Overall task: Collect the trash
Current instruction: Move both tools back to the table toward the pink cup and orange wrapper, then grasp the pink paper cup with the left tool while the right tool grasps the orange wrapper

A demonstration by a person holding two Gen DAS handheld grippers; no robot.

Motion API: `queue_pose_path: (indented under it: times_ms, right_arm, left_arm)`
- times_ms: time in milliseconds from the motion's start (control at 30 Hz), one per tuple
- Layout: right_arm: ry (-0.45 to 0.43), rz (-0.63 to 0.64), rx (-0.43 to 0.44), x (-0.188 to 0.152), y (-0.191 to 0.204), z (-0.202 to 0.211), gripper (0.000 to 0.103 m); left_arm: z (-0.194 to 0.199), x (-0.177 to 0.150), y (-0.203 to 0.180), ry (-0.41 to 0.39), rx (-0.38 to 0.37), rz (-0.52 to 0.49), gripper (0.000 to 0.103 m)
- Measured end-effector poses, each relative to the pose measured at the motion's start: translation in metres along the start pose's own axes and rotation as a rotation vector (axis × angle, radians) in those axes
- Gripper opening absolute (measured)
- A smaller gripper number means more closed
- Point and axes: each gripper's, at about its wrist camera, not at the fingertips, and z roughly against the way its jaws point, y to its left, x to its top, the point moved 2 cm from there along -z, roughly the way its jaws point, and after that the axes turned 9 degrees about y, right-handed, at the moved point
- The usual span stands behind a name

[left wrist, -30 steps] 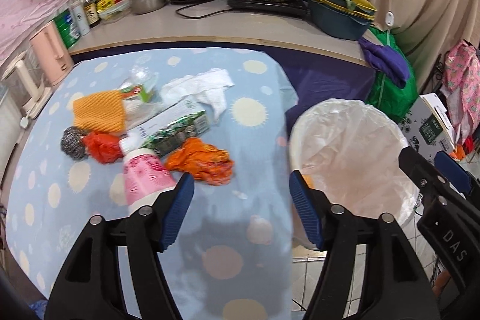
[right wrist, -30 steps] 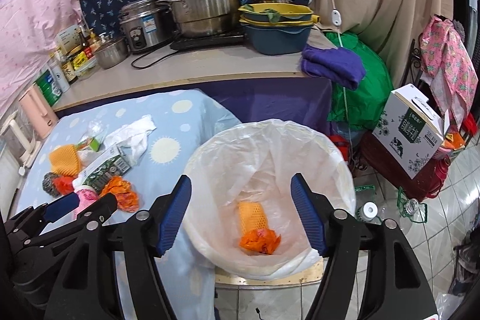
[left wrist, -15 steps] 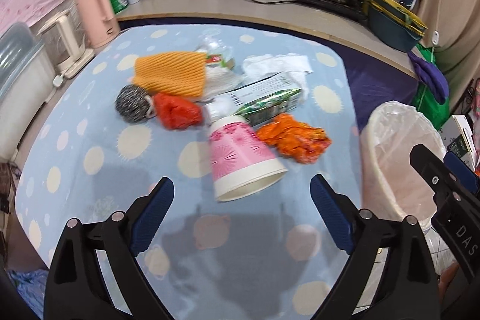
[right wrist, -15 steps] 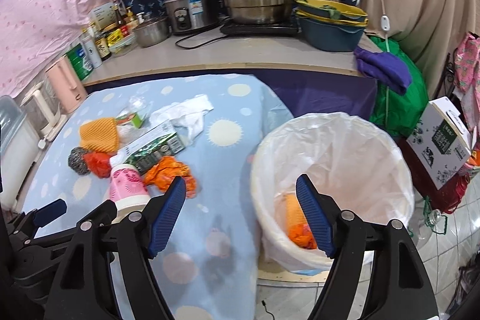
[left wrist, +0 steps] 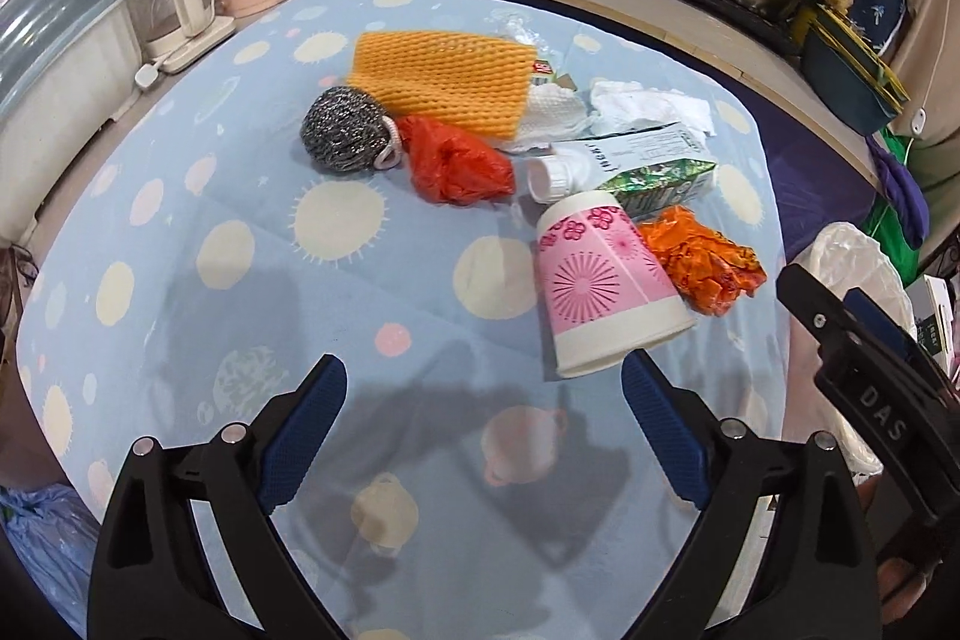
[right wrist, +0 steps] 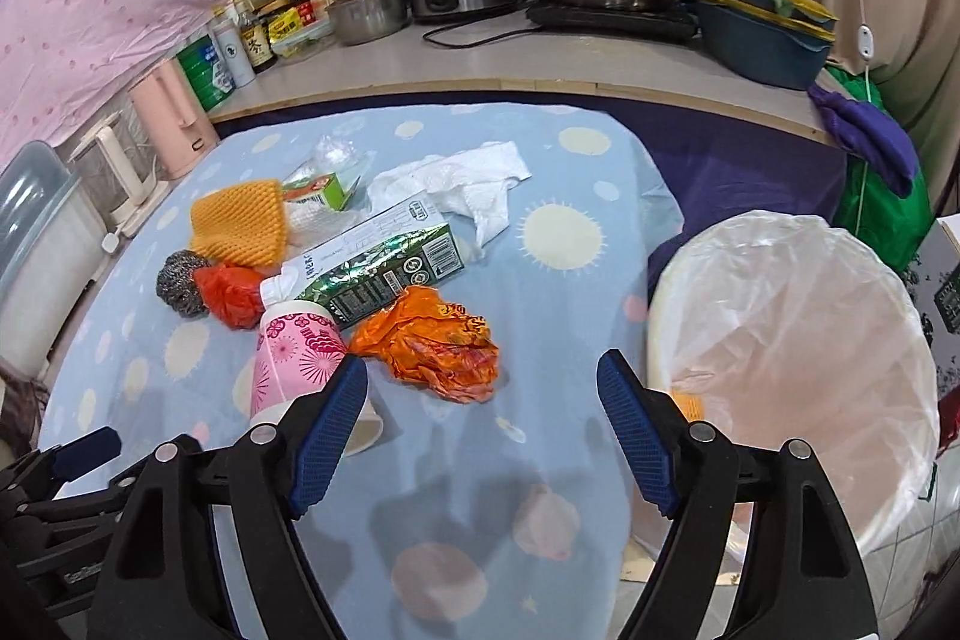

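Lying tipped on the table, the pink cup could be rolled away if nudged by the empty, wide left gripper; the orange wrapper is neared by the empty, opening right gripper, beside the bin.

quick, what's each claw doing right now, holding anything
Left claw: open, nothing held, above the tablecloth.
Right claw: opening, nothing between its jaws, near the orange wrapper.
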Motion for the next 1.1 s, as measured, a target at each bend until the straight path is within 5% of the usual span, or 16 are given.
queue_pose_path:
  times_ms: [733,900,1100]
  right_arm:
    - [0.104,0.04,0.019,0.019,0.01,-0.071,0.075]
    - [0.132,0.058,0.044,0.018,0.013,-0.08,0.053]
    - [0.106,0.081,0.025,0.013,0.014,-0.071,0.05]
  left_arm:
    - [-0.024,0.015,0.013,0.061,-0.035,0.061,0.089]
    - [-0.027,0.018,0.01,0.068,-0.037,0.061,0.089]
    - [-0.029,0.022,0.003,0.072,-0.044,0.052,0.089]
